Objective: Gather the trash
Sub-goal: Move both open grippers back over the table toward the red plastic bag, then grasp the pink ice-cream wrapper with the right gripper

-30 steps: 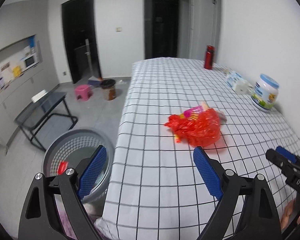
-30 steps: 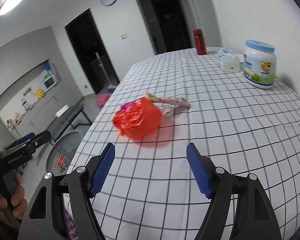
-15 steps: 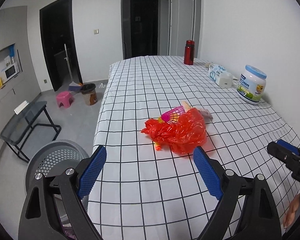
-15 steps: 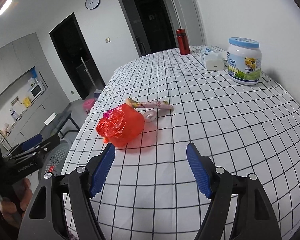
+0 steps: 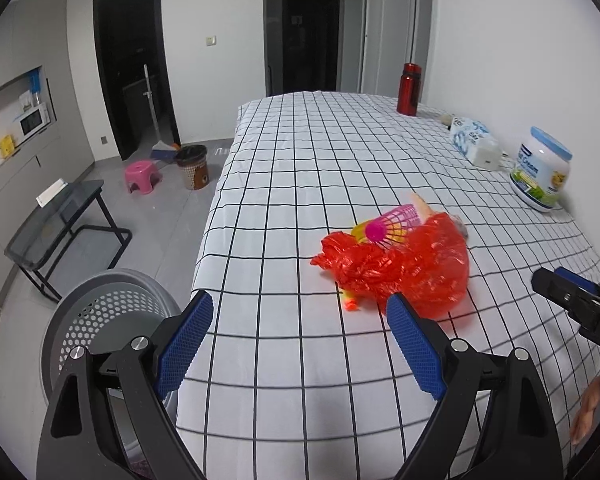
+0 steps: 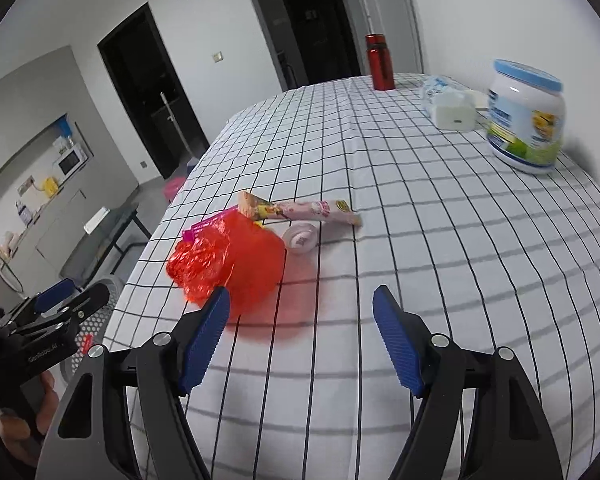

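Note:
A crumpled red plastic bag (image 5: 404,268) (image 6: 228,264) lies on the checked tablecloth, with a pink and yellow shuttlecock (image 5: 392,226) against its far side. Behind it lie a pink snack wrapper (image 6: 300,211) and a small white roll (image 6: 299,239). My left gripper (image 5: 300,340) hovers open just short of the bag, nothing between its blue pads. My right gripper (image 6: 300,336) is open too, to the right of the bag and nearer than the wrapper. A grey perforated basket (image 5: 100,316) stands on the floor by the table's left edge.
A red bottle (image 5: 409,89), a tissue pack (image 5: 472,140) and a blue-lidded jar (image 5: 542,174) stand along the wall side of the table (image 5: 300,152). On the floor are a dark side table (image 5: 56,220), a pink stool (image 5: 141,176) and a small bin (image 5: 194,166).
Both grippers have moved in over the table toward the red bag, which looks larger and closer now. Their jaws stay as wide as before.

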The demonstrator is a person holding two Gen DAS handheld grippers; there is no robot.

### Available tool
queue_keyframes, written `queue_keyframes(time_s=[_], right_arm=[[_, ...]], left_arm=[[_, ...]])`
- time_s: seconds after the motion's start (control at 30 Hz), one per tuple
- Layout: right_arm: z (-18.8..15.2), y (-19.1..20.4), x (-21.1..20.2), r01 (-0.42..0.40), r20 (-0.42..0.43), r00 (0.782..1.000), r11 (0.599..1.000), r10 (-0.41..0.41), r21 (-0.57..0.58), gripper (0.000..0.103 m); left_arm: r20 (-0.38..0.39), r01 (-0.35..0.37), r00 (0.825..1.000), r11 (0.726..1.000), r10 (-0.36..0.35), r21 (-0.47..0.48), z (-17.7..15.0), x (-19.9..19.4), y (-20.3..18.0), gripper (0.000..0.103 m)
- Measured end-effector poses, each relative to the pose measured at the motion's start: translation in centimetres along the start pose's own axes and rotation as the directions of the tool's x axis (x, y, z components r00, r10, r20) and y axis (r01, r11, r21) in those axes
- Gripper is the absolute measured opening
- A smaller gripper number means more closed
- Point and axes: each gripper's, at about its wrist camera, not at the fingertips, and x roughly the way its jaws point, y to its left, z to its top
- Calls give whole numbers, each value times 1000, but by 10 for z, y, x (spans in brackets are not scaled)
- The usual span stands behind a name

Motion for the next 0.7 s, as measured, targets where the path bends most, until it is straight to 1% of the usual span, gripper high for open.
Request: queue_keyframes(time_s=[0.17, 0.33, 0.5, 0.6, 0.7], right_arm=[[24, -4, 32, 16, -23, 1000, 997, -18, -75, 71], [41, -12, 60, 24, -44, 999, 985, -32, -168, 71], [53, -13, 80, 1, -47, 999, 952, -17, -306, 71], [57, -11, 91, -20, -63, 998, 929, -4, -369, 71], [59, -9, 103, -45, -85, 996, 912, 11, -407, 71]], left_arm=[[-9, 5, 1000, 999, -5, -34, 9, 12, 2, 87], [-27, 1, 1000, 999, -2, -45, 13, 24, 0, 87], [-50, -11, 999, 998, 9, -54, 11, 34, -2, 87], [-65, -19, 998, 998, 15, -63, 10, 38, -2, 87], [-72, -28, 997, 998, 24, -59, 9, 41, -5, 87]])
